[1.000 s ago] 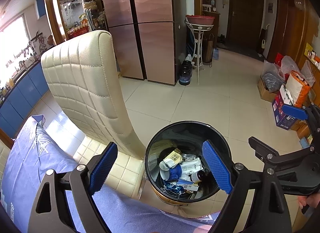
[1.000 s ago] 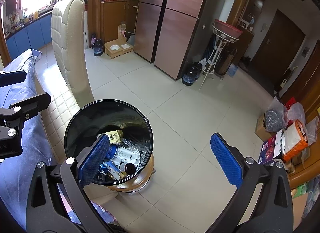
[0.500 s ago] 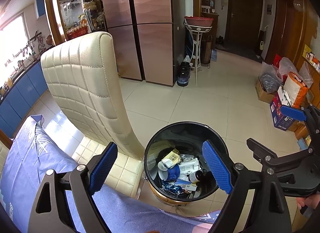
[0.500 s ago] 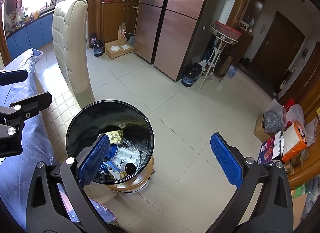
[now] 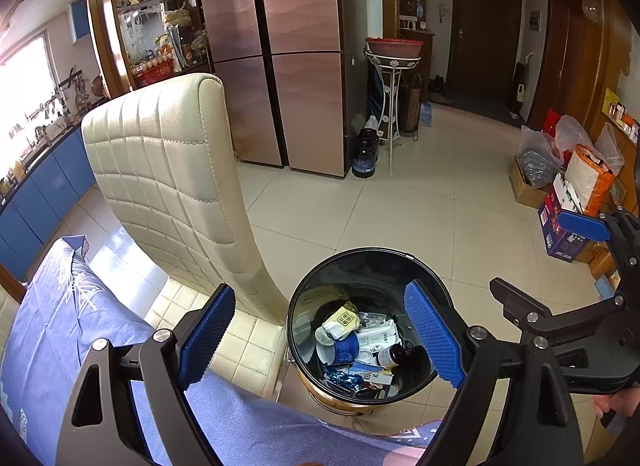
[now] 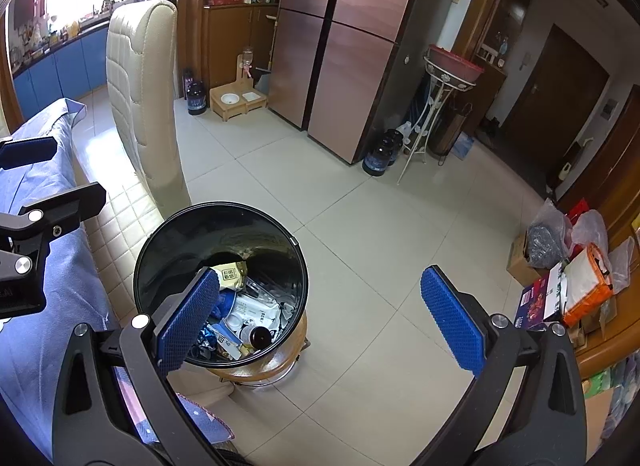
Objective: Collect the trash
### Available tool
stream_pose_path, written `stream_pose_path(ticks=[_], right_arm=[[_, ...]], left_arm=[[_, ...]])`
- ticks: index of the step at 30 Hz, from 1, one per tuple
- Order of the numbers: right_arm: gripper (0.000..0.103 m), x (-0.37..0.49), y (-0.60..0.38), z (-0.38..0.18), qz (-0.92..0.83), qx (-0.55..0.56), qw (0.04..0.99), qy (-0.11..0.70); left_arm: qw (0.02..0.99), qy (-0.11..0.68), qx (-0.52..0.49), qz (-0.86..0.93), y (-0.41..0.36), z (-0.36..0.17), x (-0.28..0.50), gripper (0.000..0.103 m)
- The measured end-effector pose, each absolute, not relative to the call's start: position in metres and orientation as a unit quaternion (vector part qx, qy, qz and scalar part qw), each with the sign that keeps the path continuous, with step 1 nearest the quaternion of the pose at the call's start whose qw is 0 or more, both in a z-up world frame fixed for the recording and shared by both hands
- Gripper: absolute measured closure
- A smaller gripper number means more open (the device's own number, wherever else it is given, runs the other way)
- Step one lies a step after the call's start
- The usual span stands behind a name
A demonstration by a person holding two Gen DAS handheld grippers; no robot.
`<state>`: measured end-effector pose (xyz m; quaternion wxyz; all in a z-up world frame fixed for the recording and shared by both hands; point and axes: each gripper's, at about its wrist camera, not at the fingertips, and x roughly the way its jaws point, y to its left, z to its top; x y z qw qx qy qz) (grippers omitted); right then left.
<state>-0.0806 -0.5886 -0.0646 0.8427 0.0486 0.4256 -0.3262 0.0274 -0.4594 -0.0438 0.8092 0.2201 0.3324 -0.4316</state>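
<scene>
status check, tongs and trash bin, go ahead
Left tongs open, empty. Right tongs open, empty. Trash bin holds wrappers, brown bottle. Cream chair beside bin.

Glossy black bin [image 5: 424,262]; quilted cream leather chair [image 5: 168,169]; shiny tiled floor [image 6: 400,225]; matt blue cloth [image 5: 52,330].

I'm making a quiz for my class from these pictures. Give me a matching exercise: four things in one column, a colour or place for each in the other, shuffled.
Things:
1. trash bin
2. chair
3. red basin
4. brown bottle

Descriptions:
a. on a white wire stand
b. cream, quilted
c. lying among the trash
d. black, round, open-topped

Pairs: 1-d, 2-b, 3-a, 4-c
</scene>
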Motion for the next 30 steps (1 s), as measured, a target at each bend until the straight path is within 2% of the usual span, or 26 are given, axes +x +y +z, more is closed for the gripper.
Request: stream_pose_path(ticks=[13,18,19,20,30], right_arm=[[0.003,-0.079,-0.588,-0.064,-0.324,0.047,0.844,0.425],[0.003,-0.079,-0.588,-0.065,-0.323,0.048,0.844,0.425],[0.003,-0.079,-0.587,-0.066,-0.322,0.049,0.844,0.426],[0.003,-0.078,-0.587,-0.066,-0.322,0.050,0.844,0.426],[0.003,-0.078,-0.585,-0.066,-0.320,0.049,0.845,0.426]], left_arm=[[0.812,0.330,0.218,-0.429,-0.459,-0.042,0.028,0.019],[0.801,0.339,0.189,-0.455,-0.456,-0.040,0.028,0.018],[0.791,0.349,0.188,-0.466,-0.457,-0.041,0.027,0.009],[0.791,0.348,0.189,-0.467,-0.457,-0.041,0.026,0.007],[0.791,0.347,0.191,-0.467,-0.456,-0.038,0.021,0.007]])
